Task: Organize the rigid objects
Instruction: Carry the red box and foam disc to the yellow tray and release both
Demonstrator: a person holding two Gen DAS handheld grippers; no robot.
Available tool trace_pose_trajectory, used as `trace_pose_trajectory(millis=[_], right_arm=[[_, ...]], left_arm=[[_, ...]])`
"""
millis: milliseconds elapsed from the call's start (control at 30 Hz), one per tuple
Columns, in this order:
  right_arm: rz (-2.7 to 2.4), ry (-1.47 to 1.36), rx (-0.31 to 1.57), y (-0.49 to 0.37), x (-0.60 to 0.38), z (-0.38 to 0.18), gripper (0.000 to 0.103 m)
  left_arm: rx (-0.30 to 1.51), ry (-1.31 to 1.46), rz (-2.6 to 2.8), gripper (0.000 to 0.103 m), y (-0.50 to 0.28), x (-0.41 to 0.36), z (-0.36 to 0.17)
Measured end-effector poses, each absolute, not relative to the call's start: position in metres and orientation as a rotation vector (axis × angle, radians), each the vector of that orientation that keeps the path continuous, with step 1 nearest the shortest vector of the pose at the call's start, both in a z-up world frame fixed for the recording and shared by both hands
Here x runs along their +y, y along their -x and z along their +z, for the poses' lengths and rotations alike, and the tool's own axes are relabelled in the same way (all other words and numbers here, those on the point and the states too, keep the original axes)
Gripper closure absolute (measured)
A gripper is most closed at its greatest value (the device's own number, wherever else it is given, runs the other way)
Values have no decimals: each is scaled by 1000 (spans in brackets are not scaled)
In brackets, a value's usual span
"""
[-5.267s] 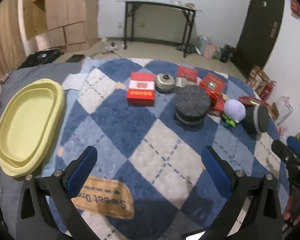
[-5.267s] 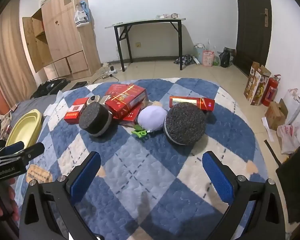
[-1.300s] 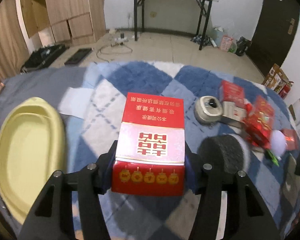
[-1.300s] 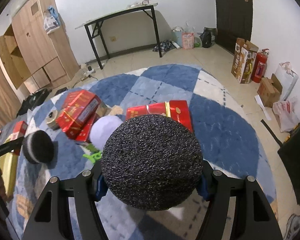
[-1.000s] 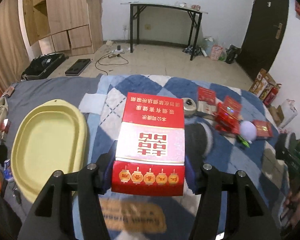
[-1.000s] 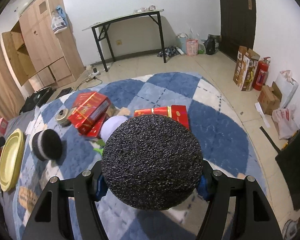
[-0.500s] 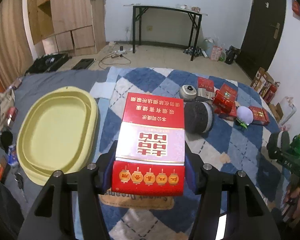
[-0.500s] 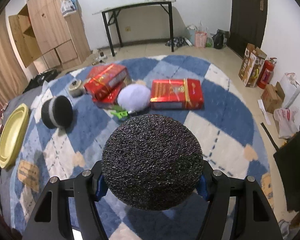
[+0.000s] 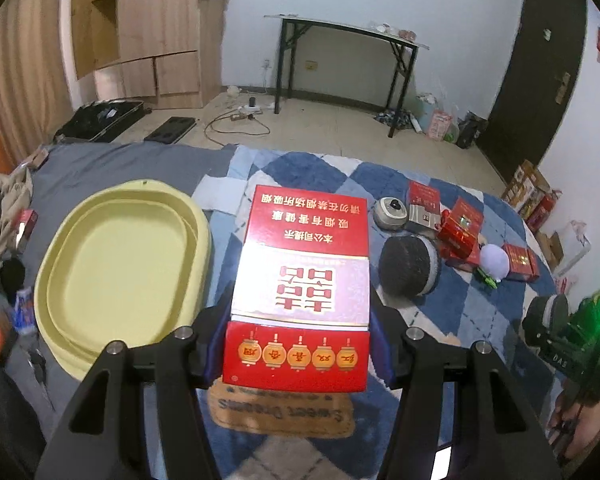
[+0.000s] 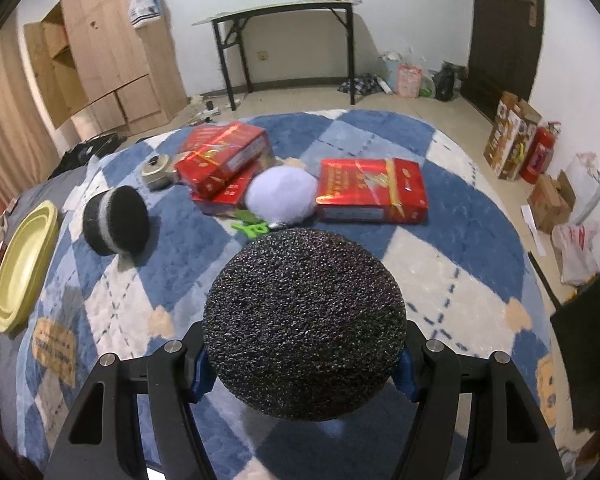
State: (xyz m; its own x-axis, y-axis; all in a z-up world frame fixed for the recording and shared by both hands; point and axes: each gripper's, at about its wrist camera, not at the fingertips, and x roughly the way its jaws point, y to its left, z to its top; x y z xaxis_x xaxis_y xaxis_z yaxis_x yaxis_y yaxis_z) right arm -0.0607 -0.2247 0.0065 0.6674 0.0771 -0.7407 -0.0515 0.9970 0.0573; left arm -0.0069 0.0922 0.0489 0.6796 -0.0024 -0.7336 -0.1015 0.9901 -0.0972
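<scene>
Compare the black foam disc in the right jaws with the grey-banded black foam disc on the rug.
The black foam disc in the right gripper is held off the rug; the grey-banded black foam disc lies tilted on the blue checked rug, untouched. The held one shows only its flat face; the other shows its grey side band. Both are round, dark and coarse.

A lived-in room of a home is being shown. A bed is being covered by a blue-and-white checked blanket [image 10: 452, 216]. A wooden wardrobe [image 9: 152, 36] is being seen against the white wall, beside a black folding table [image 9: 340, 52]. Bags and cardboard boxes [image 10: 512, 136] are being kept along the tiled floor by a dark door [image 10: 504, 28].
</scene>
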Motion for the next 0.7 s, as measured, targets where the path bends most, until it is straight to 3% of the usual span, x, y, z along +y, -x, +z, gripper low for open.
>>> trace_pose_trajectory(millis=[267,467,700], right_arm=[[291,94,732,67,-159,60,35],[595,144,678,51,-23,105,35],[779,233,750,27,130,73,35]], left_arm=[[822,160,182,44,-8,186,65],[851,298,321,44,-10,261,53],[901,436,379,44,-8,327,2]])
